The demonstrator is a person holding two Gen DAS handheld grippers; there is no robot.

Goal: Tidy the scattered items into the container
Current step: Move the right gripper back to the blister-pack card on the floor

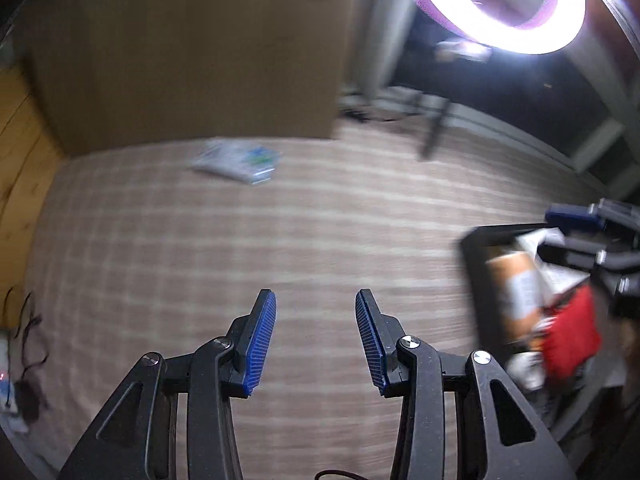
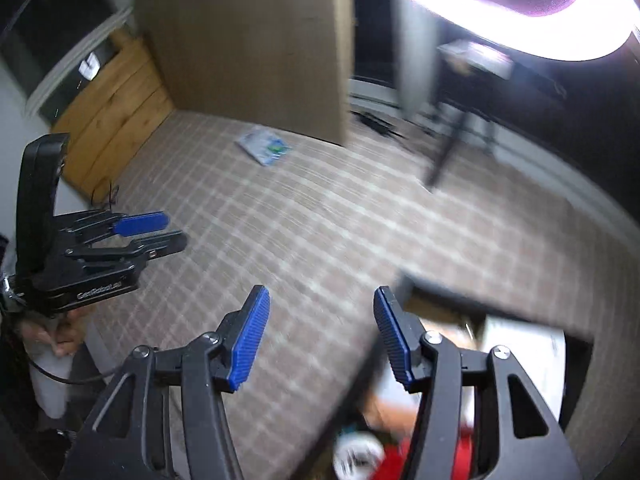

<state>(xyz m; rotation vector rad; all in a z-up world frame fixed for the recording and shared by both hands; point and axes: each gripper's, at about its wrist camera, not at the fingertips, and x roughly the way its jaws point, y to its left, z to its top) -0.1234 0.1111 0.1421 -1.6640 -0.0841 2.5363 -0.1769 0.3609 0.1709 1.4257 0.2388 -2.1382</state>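
Both claws have gaps between their blue pads and hold nothing.

From the left wrist view, the left claw (image 1: 316,340) hangs over a checked cloth (image 1: 240,264). Its jaws are partly apart, with only cloth showing between them. A white packet (image 1: 236,162) lies far off on the cloth, near a big brown box (image 1: 180,52). At the right edge sits a black container (image 1: 480,280) with an orange tube (image 1: 516,292), a red thing (image 1: 572,336) and white papers inside. The right claw (image 1: 576,216) reaches in above it. A bright ring lamp (image 1: 560,32) glows overhead.

From the right wrist view, the right claw (image 2: 320,340) has its jaws wide. The container (image 2: 576,360) is just under its right finger. The left claw (image 2: 156,232) pokes in from the left, held by a hand (image 2: 60,340). The white packet (image 2: 266,146) lies well away, close to the brown box (image 2: 256,40). This view is blurry.
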